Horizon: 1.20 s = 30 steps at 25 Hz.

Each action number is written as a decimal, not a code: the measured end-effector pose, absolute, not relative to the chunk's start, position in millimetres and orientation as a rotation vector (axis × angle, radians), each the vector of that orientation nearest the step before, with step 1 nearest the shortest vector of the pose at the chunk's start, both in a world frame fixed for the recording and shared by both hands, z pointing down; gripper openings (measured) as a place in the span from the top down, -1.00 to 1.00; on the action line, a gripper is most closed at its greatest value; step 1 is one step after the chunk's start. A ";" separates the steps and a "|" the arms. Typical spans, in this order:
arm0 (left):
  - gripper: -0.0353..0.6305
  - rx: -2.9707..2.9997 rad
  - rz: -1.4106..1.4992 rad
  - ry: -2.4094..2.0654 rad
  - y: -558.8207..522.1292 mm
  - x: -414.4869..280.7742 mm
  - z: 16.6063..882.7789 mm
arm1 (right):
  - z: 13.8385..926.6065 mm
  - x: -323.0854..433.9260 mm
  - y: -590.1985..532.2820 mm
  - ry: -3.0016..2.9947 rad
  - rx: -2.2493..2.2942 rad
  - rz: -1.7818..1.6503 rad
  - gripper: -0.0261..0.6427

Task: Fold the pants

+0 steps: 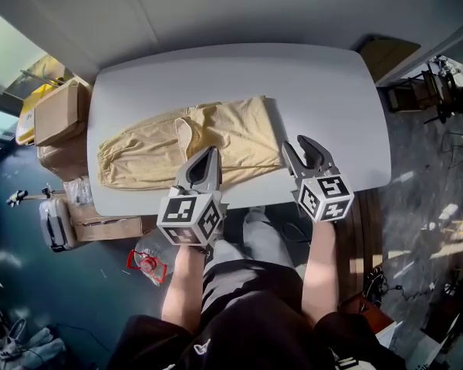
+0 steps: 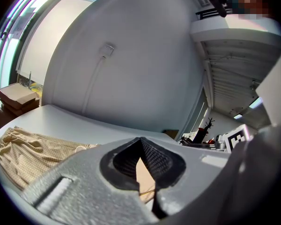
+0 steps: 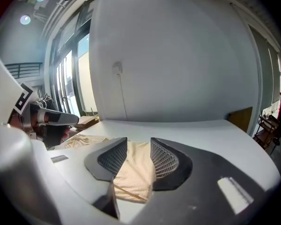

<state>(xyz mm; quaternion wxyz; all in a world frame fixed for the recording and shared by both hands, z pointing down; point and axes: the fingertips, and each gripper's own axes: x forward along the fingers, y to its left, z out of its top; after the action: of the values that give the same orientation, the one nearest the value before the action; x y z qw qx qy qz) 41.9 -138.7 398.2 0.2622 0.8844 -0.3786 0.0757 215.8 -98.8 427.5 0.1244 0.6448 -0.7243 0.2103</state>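
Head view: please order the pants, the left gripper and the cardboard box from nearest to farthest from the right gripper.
1. The pants: just left of the right gripper, on the table.
2. The left gripper: further left, over the pants.
3. The cardboard box: far left, beyond the table's edge.

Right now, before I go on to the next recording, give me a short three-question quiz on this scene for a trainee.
1. True or false: the jaws of the right gripper stand apart with nothing clamped between them.
2. What lies on the table? A. beige pants B. a blue towel C. a black shirt
3. Which gripper's jaws meet at the tips?

Key: 1 true; 2 A; 3 the left gripper.
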 end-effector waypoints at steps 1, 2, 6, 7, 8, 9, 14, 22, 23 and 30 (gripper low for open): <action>0.88 2.384 0.216 -1.031 -138.2 40.8 402.4 | 435.7 216.9 -98.3 -2.109 1.874 0.642 0.41; 0.88 2.374 0.226 -1.039 -138.0 39.7 406.9 | 444.1 218.4 -98.2 -2.106 1.868 0.671 0.40; 0.88 2.339 0.273 -1.058 -138.1 40.1 426.8 | 480.3 223.7 -98.3 -2.078 1.834 0.778 0.33; 0.88 2.331 0.290 -1.058 -137.4 41.1 432.6 | 489.3 223.4 -97.6 -2.073 1.818 0.803 0.32; 0.88 2.323 0.307 -1.056 -136.5 42.6 438.5 | 497.8 222.8 -96.8 -2.069 1.802 0.825 0.30; 0.88 2.316 0.322 -1.053 -135.8 44.8 444.0 | 505.7 222.3 -96.2 -2.067 1.786 0.846 0.27; 0.88 2.288 0.370 -1.027 -134.7 61.2 467.9 | 540.3 220.4 -93.2 -2.043 1.710 0.937 0.22; 0.88 2.237 0.397 -1.006 -128.7 70.6 491.7 | 585.4 219.3 -88.8 -1.976 1.668 1.114 0.16; 0.88 2.232 0.397 -1.011 -129.0 69.2 492.8 | 589.5 217.5 -88.9 -1.972 1.660 1.135 0.16; 0.88 2.209 0.401 -1.035 -131.9 60.4 499.3 | 603.6 207.9 -90.8 -1.958 1.628 1.193 0.21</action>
<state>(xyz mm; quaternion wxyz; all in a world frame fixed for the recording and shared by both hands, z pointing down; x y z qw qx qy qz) 60.4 -131.9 499.3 0.3282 0.8440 -0.3955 0.1533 207.9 -90.8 603.6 0.1639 0.5711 -0.6868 0.4186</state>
